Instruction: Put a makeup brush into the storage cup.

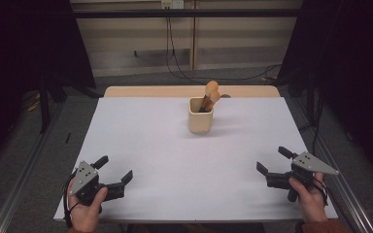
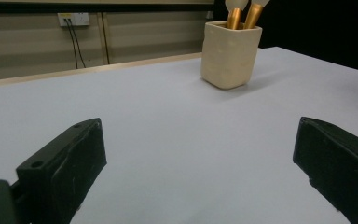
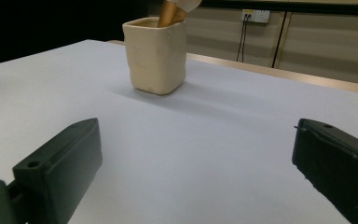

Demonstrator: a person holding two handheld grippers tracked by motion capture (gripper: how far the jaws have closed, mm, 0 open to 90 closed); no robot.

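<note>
Both hands sit low at the near edge of the white table (image 1: 175, 145). The left gripper (image 1: 114, 168) has its jaws spread wide, nothing between them. The right gripper (image 1: 274, 160) matches it, jaws wide and empty. Well ahead of both, between their lines of sight, a cream cup (image 1: 200, 115) stands upright, holding two golden-handled brushes (image 1: 209, 96) that lean toward the right gripper's side.

A cream, square-sided cup (image 1: 200, 115) stands upright just above the frame's centre on the white table, holding two gold-handled brushes (image 1: 209, 97) leaning right, heads up.
</note>
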